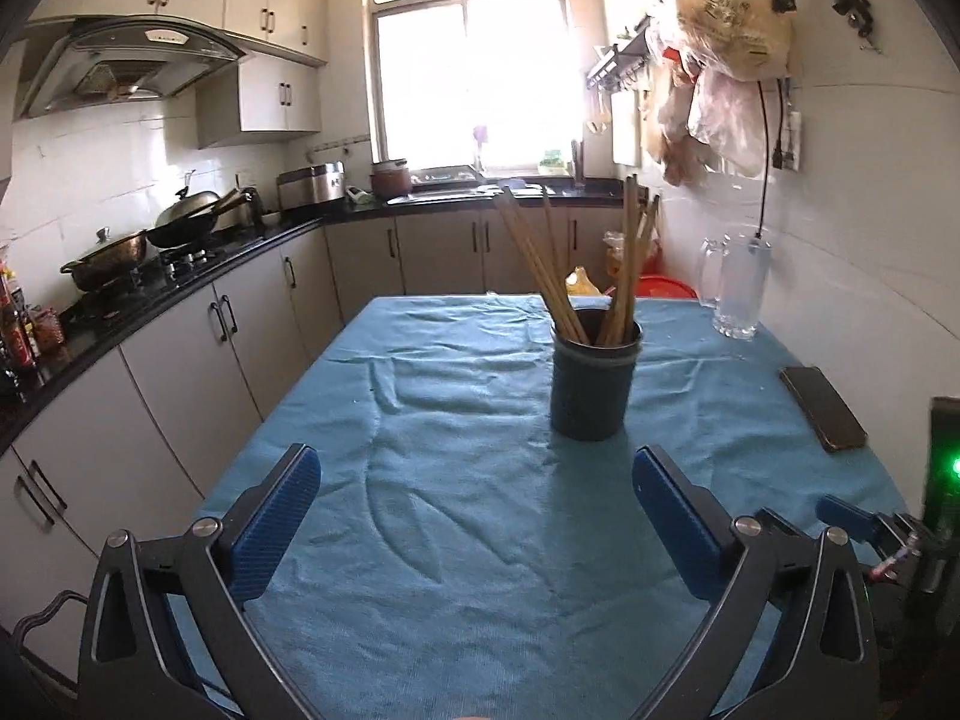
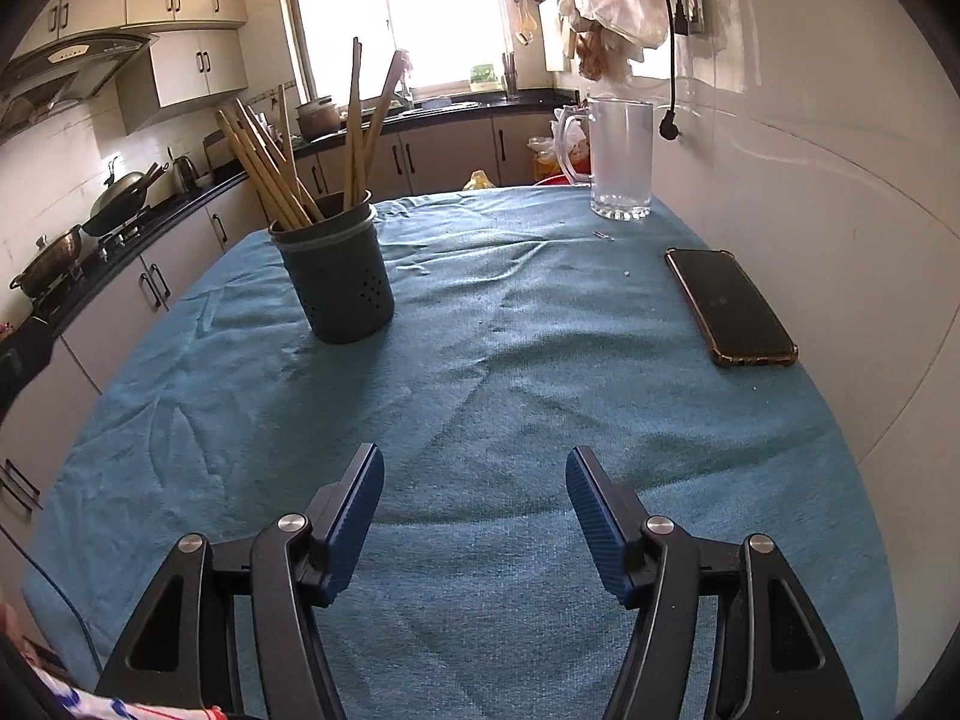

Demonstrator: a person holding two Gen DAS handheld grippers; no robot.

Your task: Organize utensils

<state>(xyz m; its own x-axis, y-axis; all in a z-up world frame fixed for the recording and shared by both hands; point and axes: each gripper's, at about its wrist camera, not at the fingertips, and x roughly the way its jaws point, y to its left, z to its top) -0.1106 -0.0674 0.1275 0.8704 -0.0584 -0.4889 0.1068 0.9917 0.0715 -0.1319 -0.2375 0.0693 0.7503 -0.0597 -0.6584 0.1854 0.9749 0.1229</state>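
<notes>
- Table covered by a rumpled blue terry cloth (image 2: 516,396): the work surface, lying under and ahead of both hand-held grippers; no loose utensil is visible on it, so the sorting looks largely done.
- Left hand-held gripper (image 1: 477,468): black frame with blue ribbed pads, jaws spread wide and empty, hovering low over the near cloth, probably poised between steps.
- Right hand-held gripper (image 2: 474,468): same build, jaws moderately apart, holding nothing, just above the near cloth.
- Dark blue-grey perforated cylindrical utensil holder (image 2: 336,279): upright, ahead and left of the right hand-held gripper, ahead and slightly right of the left one; clear of both.
- Long tan wooden chopsticks (image 2: 264,165): standing in the holder, long axes steeply upward, free ends fanning left and right because they lean on the rim.
- Clear glass mug with handle (image 2: 618,159): far ahead, right of the holder, near the wall.
- Black smartphone in an amber-edged case (image 2: 729,306): flat on the cloth, ahead and right, well apart from the holder.
</notes>
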